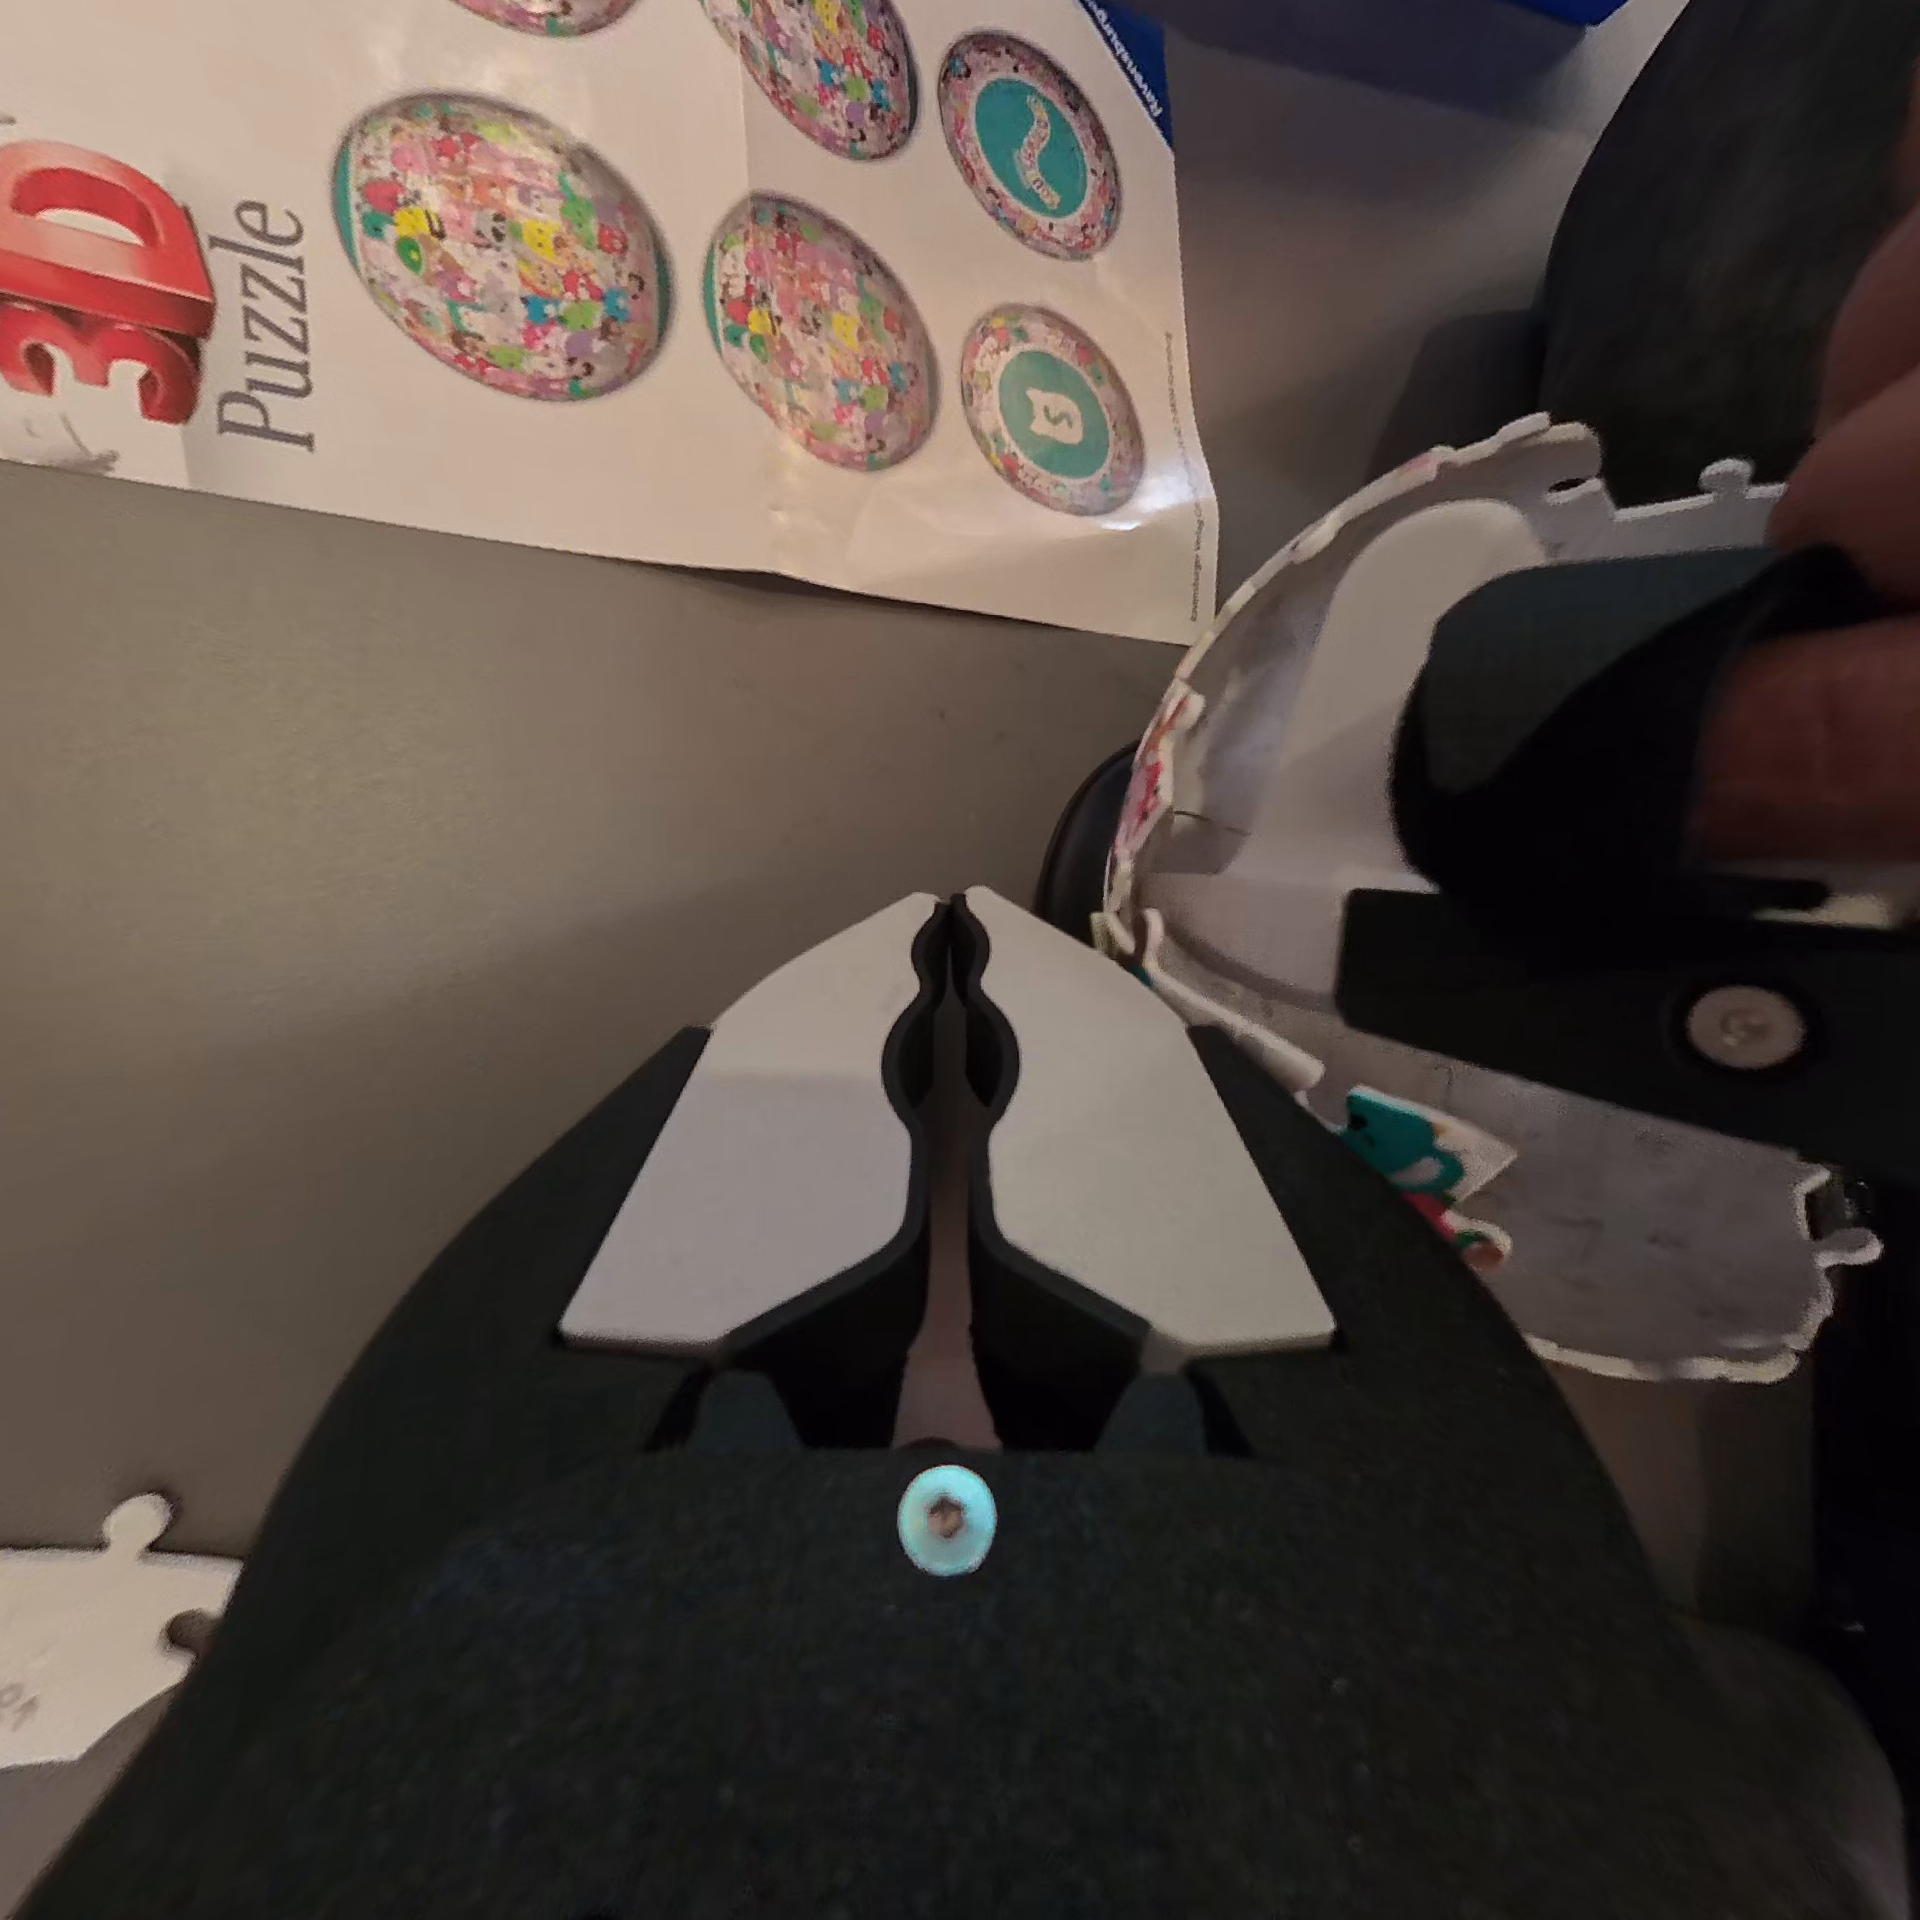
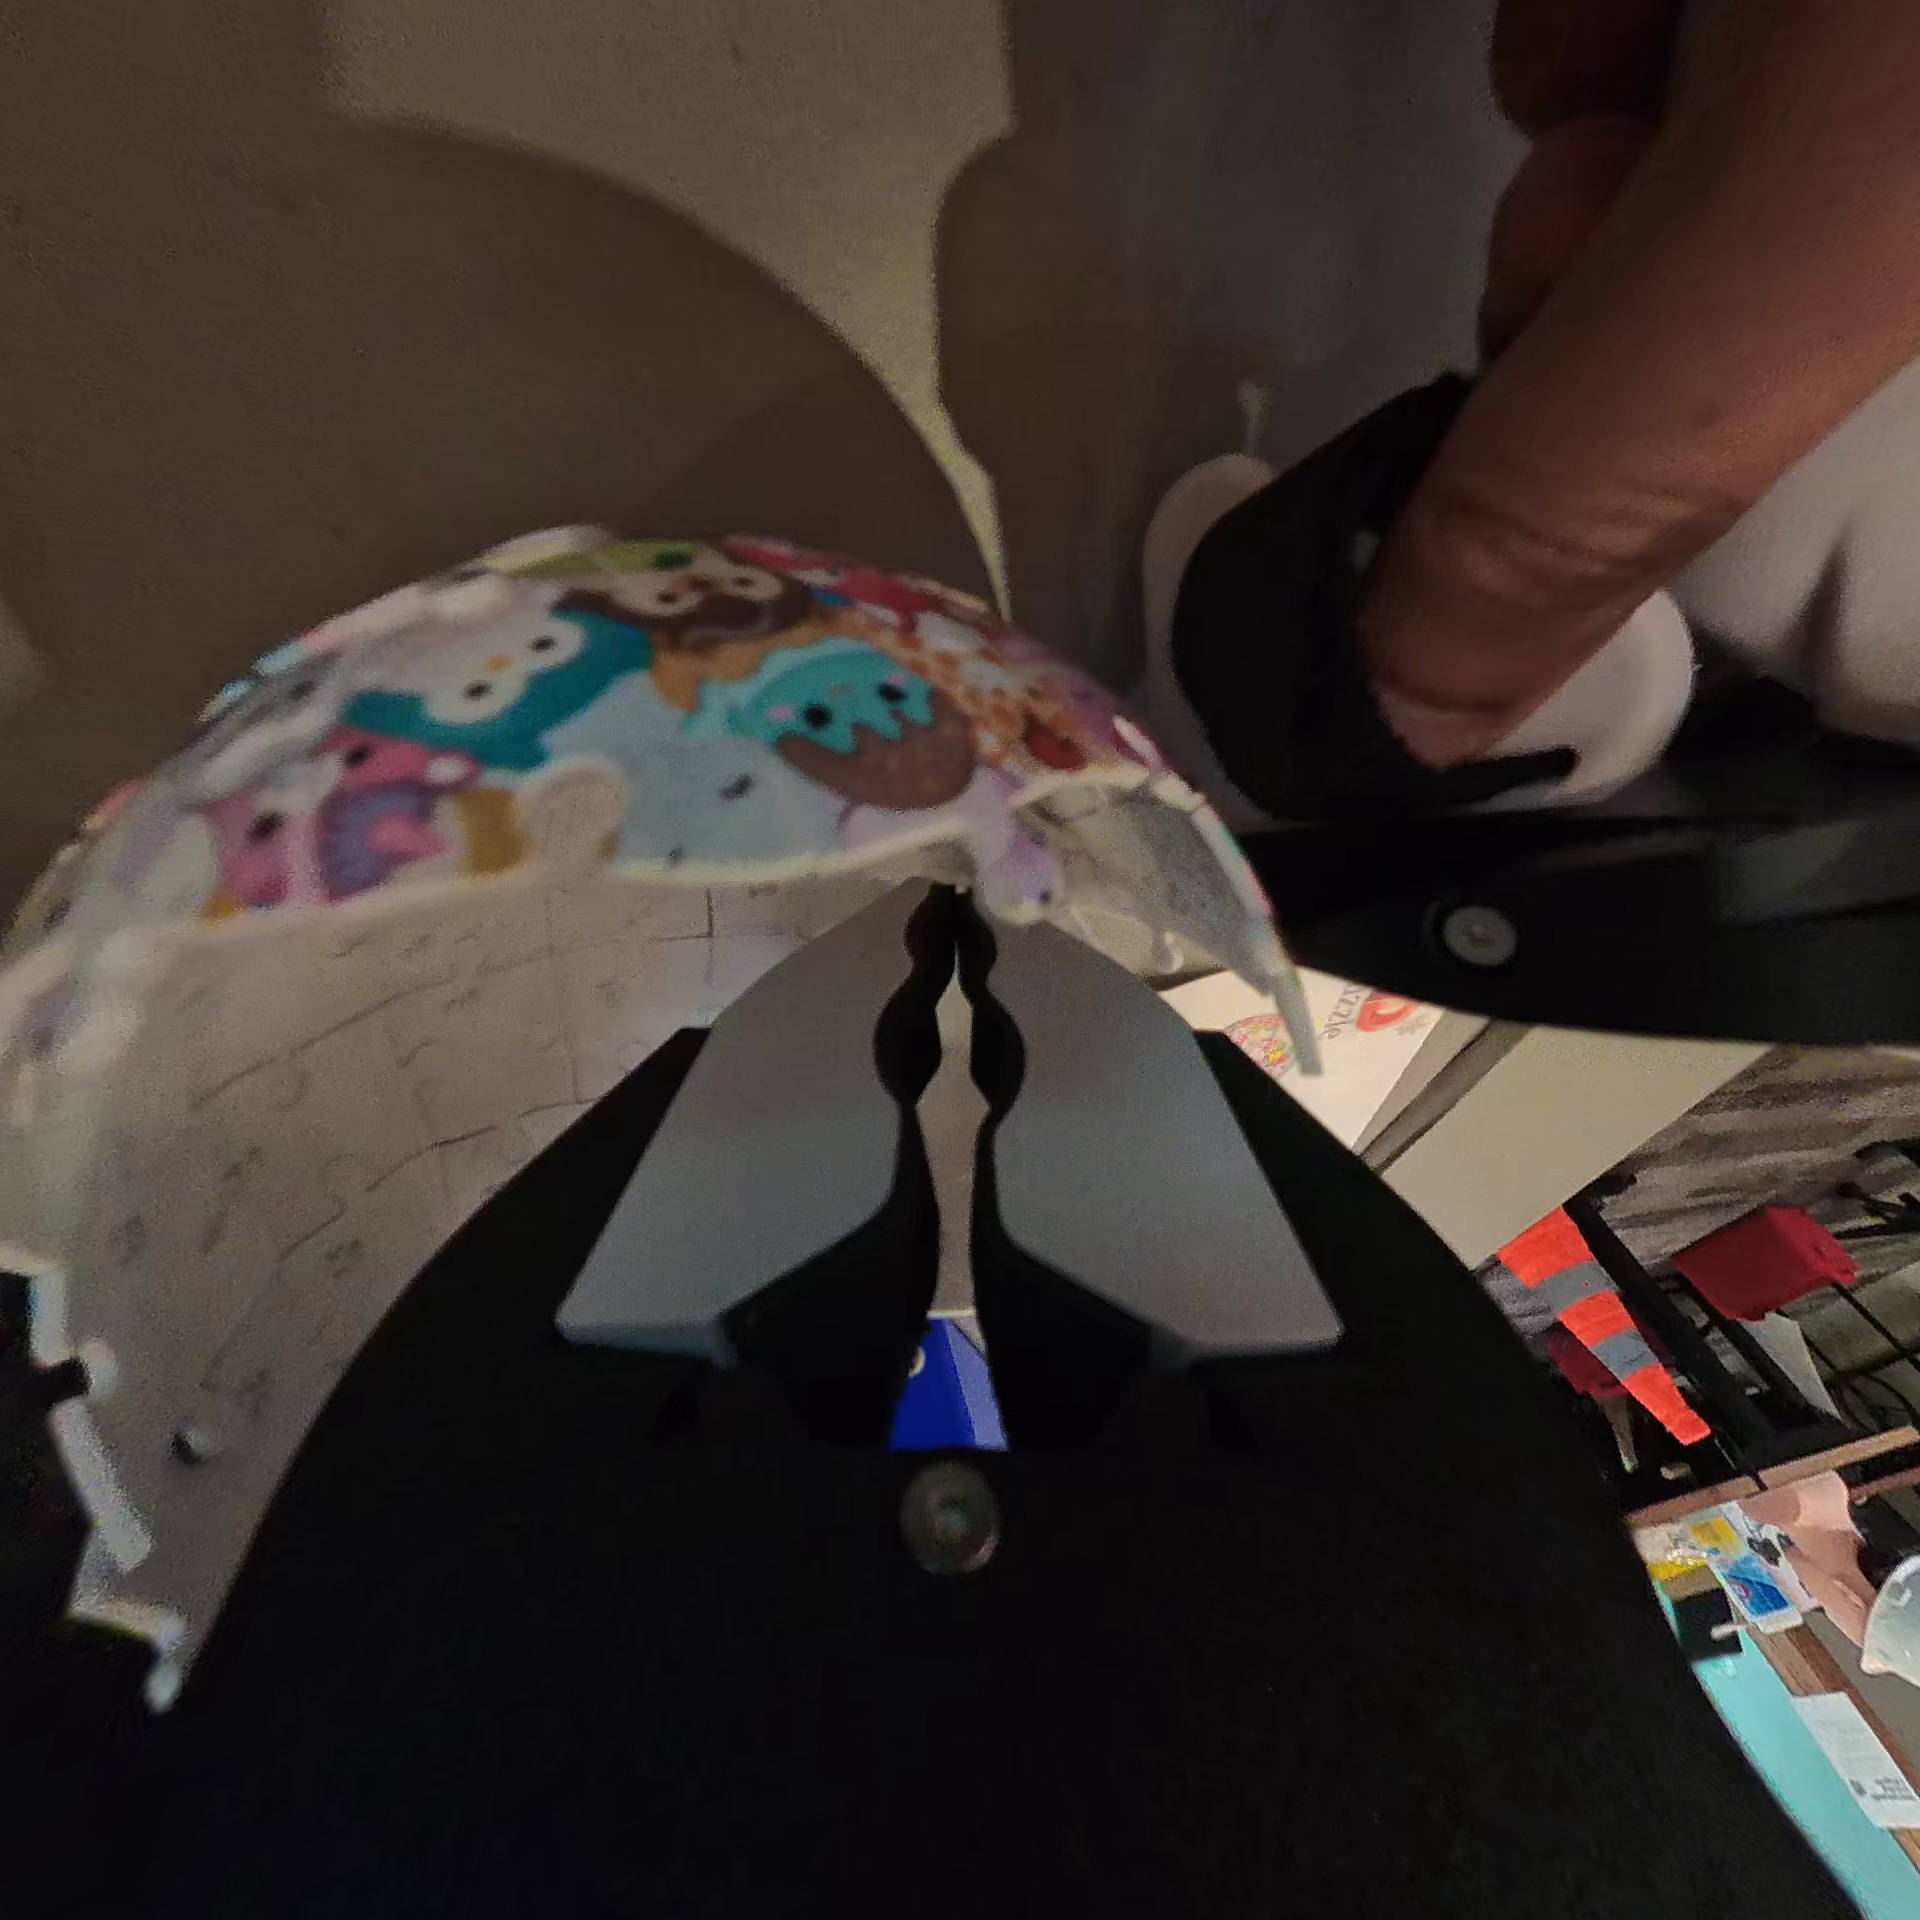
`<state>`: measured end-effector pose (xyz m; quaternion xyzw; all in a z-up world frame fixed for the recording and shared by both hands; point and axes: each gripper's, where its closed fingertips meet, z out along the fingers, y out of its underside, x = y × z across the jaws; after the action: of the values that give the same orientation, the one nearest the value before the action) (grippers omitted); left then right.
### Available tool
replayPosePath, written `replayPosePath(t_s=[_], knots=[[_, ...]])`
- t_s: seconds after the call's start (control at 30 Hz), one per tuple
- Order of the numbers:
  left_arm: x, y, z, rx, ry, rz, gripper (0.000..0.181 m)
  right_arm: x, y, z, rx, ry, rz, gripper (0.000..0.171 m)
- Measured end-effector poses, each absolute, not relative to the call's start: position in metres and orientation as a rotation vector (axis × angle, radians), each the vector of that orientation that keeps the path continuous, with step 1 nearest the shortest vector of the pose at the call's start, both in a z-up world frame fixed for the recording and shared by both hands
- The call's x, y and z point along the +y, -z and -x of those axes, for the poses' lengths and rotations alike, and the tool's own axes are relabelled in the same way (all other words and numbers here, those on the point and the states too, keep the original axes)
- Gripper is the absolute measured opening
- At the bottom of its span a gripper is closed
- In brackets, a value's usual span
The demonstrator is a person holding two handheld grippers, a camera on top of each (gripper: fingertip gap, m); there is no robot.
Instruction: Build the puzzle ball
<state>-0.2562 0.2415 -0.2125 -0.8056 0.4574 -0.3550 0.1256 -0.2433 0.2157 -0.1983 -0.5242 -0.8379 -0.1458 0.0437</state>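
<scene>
The partly built puzzle ball (image 2: 582, 727) is a curved shell, colourful cartoon animals outside and white inside. My right gripper (image 2: 951, 902) is shut with its tips at the shell's jagged rim and seems to pinch it. In the left wrist view the shell (image 1: 1278, 727) is at the right, with the right gripper's black body (image 1: 1558, 997) and a person's hand reaching into it. My left gripper (image 1: 951, 914) is shut just left of the shell, over the grey table, with nothing visible between its tips. Its black body (image 2: 1558, 894) shows in the right wrist view, beside the shell.
A printed puzzle sheet (image 1: 623, 260) with ball pictures lies on the table beyond the left gripper. A loose white puzzle piece (image 1: 83, 1621) lies at the lower left. A dark round object (image 1: 1075, 831) sits under the shell. Room clutter (image 2: 1621, 1330) shows past the table edge. Left and right tips are no more than a few centimetres apart.
</scene>
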Motion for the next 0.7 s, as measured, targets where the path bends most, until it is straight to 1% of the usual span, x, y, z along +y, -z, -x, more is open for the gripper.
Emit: replayPosePath(t_s=[0.17, 0.27, 0.43, 0.5, 0.57, 0.6, 0.63, 0.7], knots=[[0.245, 0.211, 0.259, 1.303, 1.034, 2.345, 0.000, 0.214, 0.179, 0.241, -2.524, 0.386, 1.586, 0.000], [0.250, 0.206, 0.261, 1.268, 1.043, 2.312, 0.000, 0.218, 0.146, 0.244, -2.443, 0.278, 1.513, 0.000], [0.261, 0.189, 0.272, 1.159, 1.032, 2.237, 0.000, 0.219, 0.087, 0.246, -2.303, -0.124, 1.364, 0.000], [0.270, 0.176, 0.280, 1.095, 1.018, 2.203, 0.005, 0.217, 0.066, 0.250, -2.245, -0.305, 1.293, 0.012], [0.278, 0.158, 0.287, 1.007, 1.031, 2.159, 0.010, 0.216, 0.044, 0.256, -2.148, -0.458, 1.257, 0.019], [0.281, 0.149, 0.291, 0.960, 1.033, 2.136, 0.016, 0.215, 0.034, 0.259, -2.103, -0.509, 1.244, 0.026], [0.283, 0.139, 0.296, 0.922, 1.026, 2.113, 0.020, 0.218, 0.025, 0.260, -2.049, -0.515, 1.234, 0.030], [0.283, 0.114, 0.308, 0.850, 0.977, 2.048, 0.020, 0.221, 0.008, 0.257, -1.935, -0.523, 1.225, 0.034]])
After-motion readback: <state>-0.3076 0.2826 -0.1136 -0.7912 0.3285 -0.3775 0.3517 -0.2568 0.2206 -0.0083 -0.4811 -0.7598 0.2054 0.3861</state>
